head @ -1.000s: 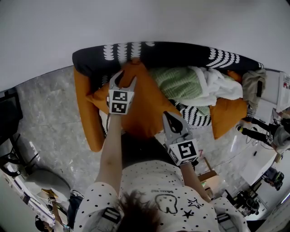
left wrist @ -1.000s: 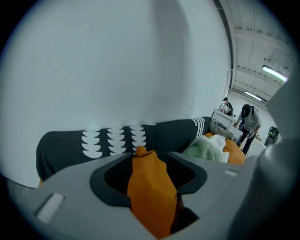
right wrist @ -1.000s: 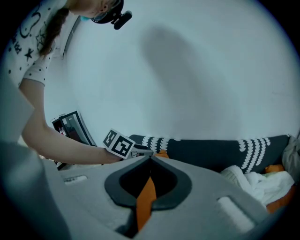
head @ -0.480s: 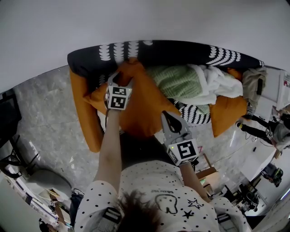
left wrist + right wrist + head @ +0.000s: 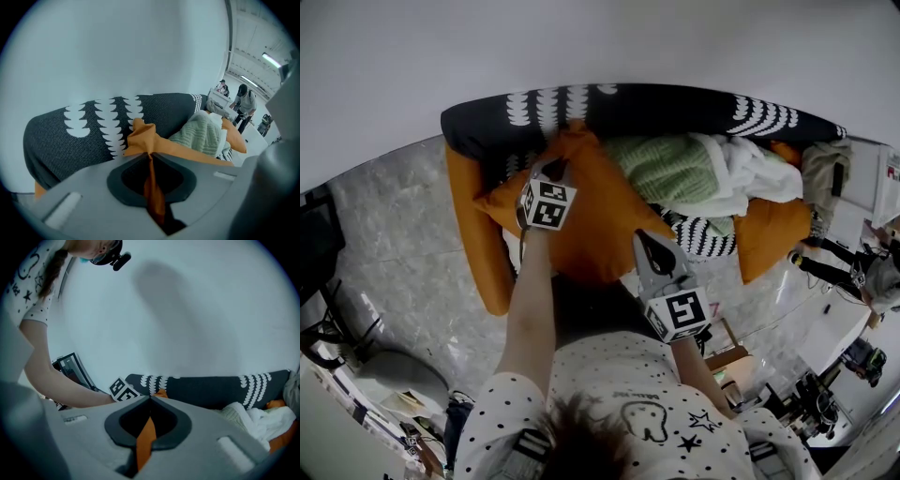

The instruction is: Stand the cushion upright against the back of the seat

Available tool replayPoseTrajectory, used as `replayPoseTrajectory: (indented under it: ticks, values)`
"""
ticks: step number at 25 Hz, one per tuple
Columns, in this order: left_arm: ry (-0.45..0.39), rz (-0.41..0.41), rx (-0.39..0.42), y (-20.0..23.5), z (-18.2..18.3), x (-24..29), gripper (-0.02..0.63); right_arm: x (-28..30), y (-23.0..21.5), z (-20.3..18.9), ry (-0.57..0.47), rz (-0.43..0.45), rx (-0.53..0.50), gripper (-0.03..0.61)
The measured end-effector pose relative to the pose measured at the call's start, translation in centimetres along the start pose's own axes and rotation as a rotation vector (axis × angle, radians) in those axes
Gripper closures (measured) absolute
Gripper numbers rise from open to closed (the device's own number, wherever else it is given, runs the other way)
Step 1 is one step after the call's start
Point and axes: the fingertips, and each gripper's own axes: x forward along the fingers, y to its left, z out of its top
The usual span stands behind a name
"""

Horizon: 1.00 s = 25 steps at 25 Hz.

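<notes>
Your left claw (image 5: 551, 170) has just been closing, and it now pinches a fold of orange cloth: the corner of the cushion (image 5: 602, 217) at about 11 o'clock on it. In the left gripper view the jaws stand narrow around that bunched corner (image 5: 141, 135), which sticks up past the tips in front of the sofa back (image 5: 75, 140).

Your right claw (image 5: 646, 238) is clamped on the same cushion, at its edge near 5 o'clock. The right gripper view shows a thin strip of orange fabric (image 5: 146, 437) squeezed in the slot between the nearly closed jaws.

The cushion lies as an orange diamond in the middle of the seat. Its 12 o'clock tip meets the black, white-patterned sofa back (image 5: 675, 105). How steeply it leans you cannot tell from above.

At 3 o'clock of the cushion, just beside it, a green knitted blanket (image 5: 664, 169) is heaped on the seat, with a white cloth (image 5: 752, 174) bunched against its far side. The orange armrest (image 5: 476, 234) runs along the cushion's 9 o'clock side.
</notes>
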Motion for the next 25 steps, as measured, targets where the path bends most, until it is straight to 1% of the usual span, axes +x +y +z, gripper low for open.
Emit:
replayPoseTrajectory:
  ticks: [4,10,14,20,25]
  values:
    - [-0.019,-0.003,0.004,-0.4,0.0,-0.4,0.599,-0.2,-0.1,-0.2,-0.004,-0.003,0.005,0.580]
    - [-0.041,-0.014,-0.006,-0.8,0.4,-1.3,0.601,-0.7,-0.3,0.1,-0.020,-0.008,0.002,0.580]
    - [-0.057,-0.018,-0.005,-1.2,0.8,-2.0,0.603,-1.2,-0.6,0.2,-0.029,-0.012,0.017,0.580]
    - [-0.089,-0.021,-0.003,-2.7,1.9,-3.5,0.603,-1.9,-0.8,0.9,-0.057,-0.009,0.013,0.580]
    - [-0.125,-0.033,0.000,-4.2,2.8,-5.1,0.603,-3.0,-0.7,1.5,-0.087,-0.002,0.041,0.580]
